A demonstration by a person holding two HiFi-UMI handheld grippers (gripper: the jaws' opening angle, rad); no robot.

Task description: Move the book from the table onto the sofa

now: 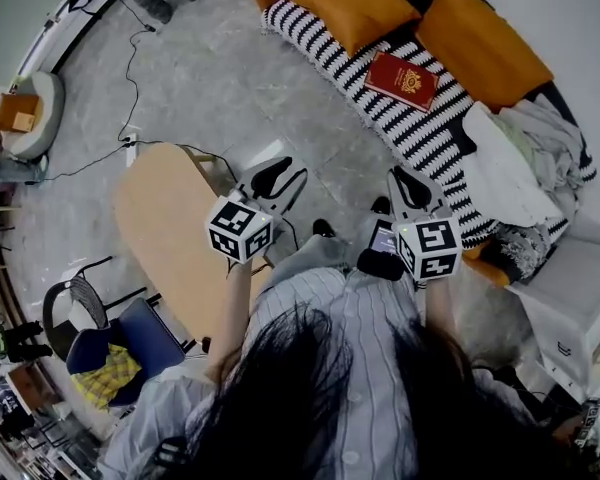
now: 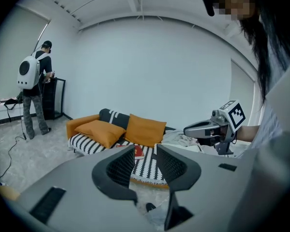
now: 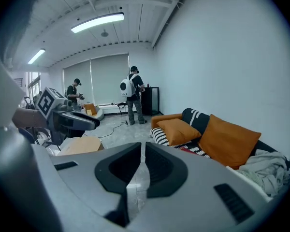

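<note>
Looks like the job's basically done imo: the book (image 1: 402,80) is seen lying flat on the striped sofa (image 1: 420,133), upper right of the head view, just below the orange cushions (image 1: 350,3). The table (image 1: 165,218) sits left of centre, nothing seen on it afaict. So no grab should be needed next, prob only both tools kept clear of the book.

Left gripper (image 1: 278,178), centre-left of the frame, is held partway open w/ nothing btwn the jaws; only the far sofa is seen through the gap. Right gripper (image 1: 412,186), centre-right, is closed up, jaws nearly together, nothing pinched. Nothing is touched by either one.
</note>
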